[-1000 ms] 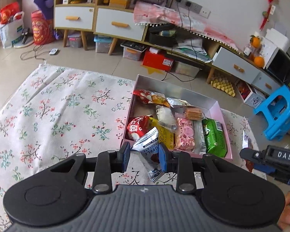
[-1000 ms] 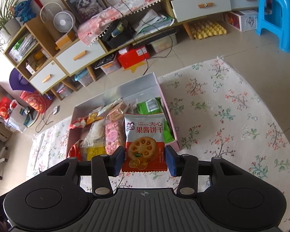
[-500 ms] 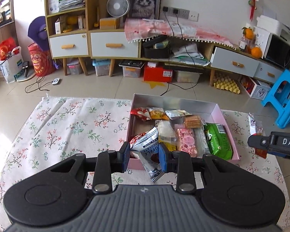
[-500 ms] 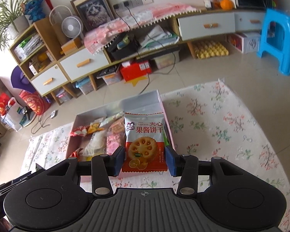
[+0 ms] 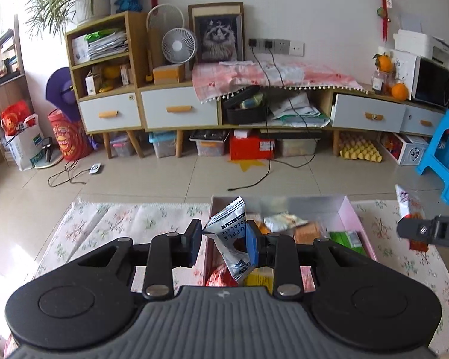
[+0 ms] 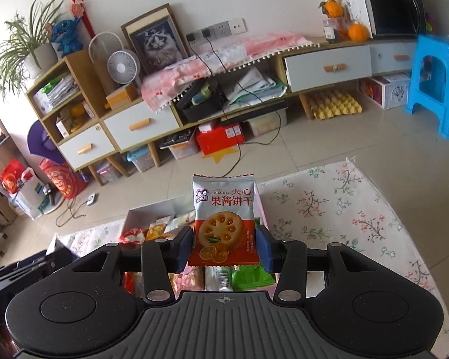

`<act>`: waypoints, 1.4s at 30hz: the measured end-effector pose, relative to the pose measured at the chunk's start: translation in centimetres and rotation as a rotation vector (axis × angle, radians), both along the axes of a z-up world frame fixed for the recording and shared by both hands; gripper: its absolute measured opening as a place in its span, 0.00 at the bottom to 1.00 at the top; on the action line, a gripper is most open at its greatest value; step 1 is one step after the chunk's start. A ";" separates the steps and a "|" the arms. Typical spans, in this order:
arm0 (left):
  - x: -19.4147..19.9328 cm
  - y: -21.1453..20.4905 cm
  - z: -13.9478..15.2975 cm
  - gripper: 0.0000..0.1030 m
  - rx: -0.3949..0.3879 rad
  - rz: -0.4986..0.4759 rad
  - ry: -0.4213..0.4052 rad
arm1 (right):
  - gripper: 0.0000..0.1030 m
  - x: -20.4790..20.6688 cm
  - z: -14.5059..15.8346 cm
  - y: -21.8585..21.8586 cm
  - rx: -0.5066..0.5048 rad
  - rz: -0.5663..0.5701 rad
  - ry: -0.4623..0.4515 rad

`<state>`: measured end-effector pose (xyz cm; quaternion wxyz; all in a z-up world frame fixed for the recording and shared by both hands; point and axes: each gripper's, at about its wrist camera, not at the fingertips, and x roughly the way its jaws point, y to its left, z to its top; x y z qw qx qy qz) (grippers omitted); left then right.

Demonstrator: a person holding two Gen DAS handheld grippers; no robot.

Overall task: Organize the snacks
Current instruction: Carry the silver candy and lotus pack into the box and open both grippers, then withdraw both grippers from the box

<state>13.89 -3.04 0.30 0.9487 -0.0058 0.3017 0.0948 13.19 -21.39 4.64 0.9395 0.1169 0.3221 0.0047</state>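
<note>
My left gripper [image 5: 223, 243] is shut on a silver chocolate truffle packet [image 5: 232, 236], held upright above the near left part of the pink snack box [image 5: 353, 216]. The box holds several packets: red, yellow, orange and green ones. In the right wrist view my right gripper [image 6: 224, 246] is shut on a jam biscuit packet [image 6: 224, 220], white and red with a biscuit picture, lifted over the box's [image 6: 152, 208] right end. The right gripper [image 5: 432, 234] with its packet [image 5: 407, 205] also shows at the left wrist view's right edge.
The box lies on a floral mat [image 5: 128, 224] on a tiled floor. Behind it stands a long low cabinet [image 5: 179, 110] with storage bins and a red box [image 5: 251, 148] under it. Cables [image 5: 254, 179] trail on the floor. A blue stool [image 6: 434, 89] stands at the right.
Both grippers have risen and tipped up with their packets still held. The box has dropped lower in both views, and more of the cabinet and wall shows.
</note>
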 end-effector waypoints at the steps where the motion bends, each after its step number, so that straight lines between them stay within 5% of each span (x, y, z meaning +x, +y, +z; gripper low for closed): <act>1: 0.4 0.0 0.0 0.28 0.000 -0.003 -0.005 | 0.42 0.3 0.0 0.2 -0.017 0.003 -0.004; 11: 6.4 0.4 -1.6 0.28 -0.096 -0.065 0.062 | 0.43 7.1 -2.0 -0.9 0.042 -0.040 0.086; 14: 7.6 1.4 -3.3 0.28 -0.119 -0.069 0.123 | 0.43 8.6 -3.4 -0.4 -0.037 -0.010 0.129; 17: 7.9 1.9 -4.8 0.28 -0.176 -0.070 0.175 | 0.43 9.8 -5.1 -0.5 -0.013 -0.005 0.205; 21: 7.9 1.4 -5.3 0.28 -0.132 -0.084 0.201 | 0.46 10.3 -4.9 0.5 -0.062 0.025 0.185; 24: 7.6 1.6 -5.1 0.45 -0.126 -0.113 0.209 | 0.48 10.2 -4.8 0.6 -0.011 0.035 0.201; 26: 7.0 1.8 -4.7 0.67 -0.109 -0.096 0.193 | 0.58 9.8 -4.5 0.8 -0.012 0.056 0.195; 34: 4.8 3.2 -1.8 0.76 -0.174 -0.030 0.161 | 0.64 6.3 -1.3 -1.6 0.102 -0.032 0.162; 39: 1.4 0.3 0.7 0.84 -0.030 0.036 0.164 | 0.78 1.1 3.0 -0.8 0.170 -0.044 0.090; 42: -1.8 0.3 2.5 0.97 -0.063 0.080 0.108 | 0.81 -2.5 4.8 0.6 0.152 -0.023 0.036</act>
